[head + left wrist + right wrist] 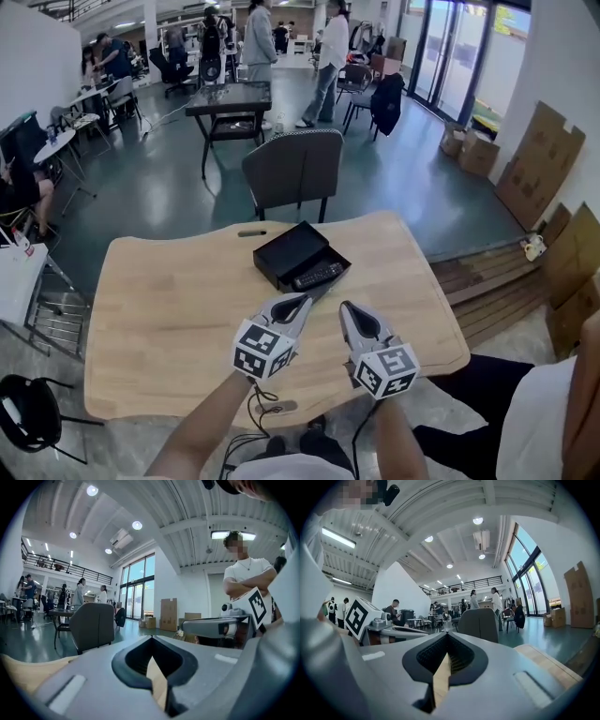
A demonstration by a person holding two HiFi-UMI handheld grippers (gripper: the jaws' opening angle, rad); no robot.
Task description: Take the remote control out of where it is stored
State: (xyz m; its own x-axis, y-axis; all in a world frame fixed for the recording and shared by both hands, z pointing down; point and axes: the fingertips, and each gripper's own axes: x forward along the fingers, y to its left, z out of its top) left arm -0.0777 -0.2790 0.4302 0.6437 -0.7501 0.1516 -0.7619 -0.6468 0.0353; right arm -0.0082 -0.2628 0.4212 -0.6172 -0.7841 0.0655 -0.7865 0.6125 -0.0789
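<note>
A black box [289,248] lies on the wooden table [169,309], beyond both grippers. Its drawer is pulled out toward me, and a black remote control [319,276] lies in it. My left gripper [302,301] rests low over the table just short of the drawer, jaws shut and empty. My right gripper [347,309] sits beside it to the right, also shut with nothing held. Both gripper views look out level over the table; the left gripper [152,660] and the right gripper [446,660] show closed jaws with only table between them.
A grey chair [292,172] stands at the table's far edge. A dark pen-like object [251,232] lies near that edge. Cardboard boxes [548,169] and wooden boards [487,281] are at the right. People stand and sit further back.
</note>
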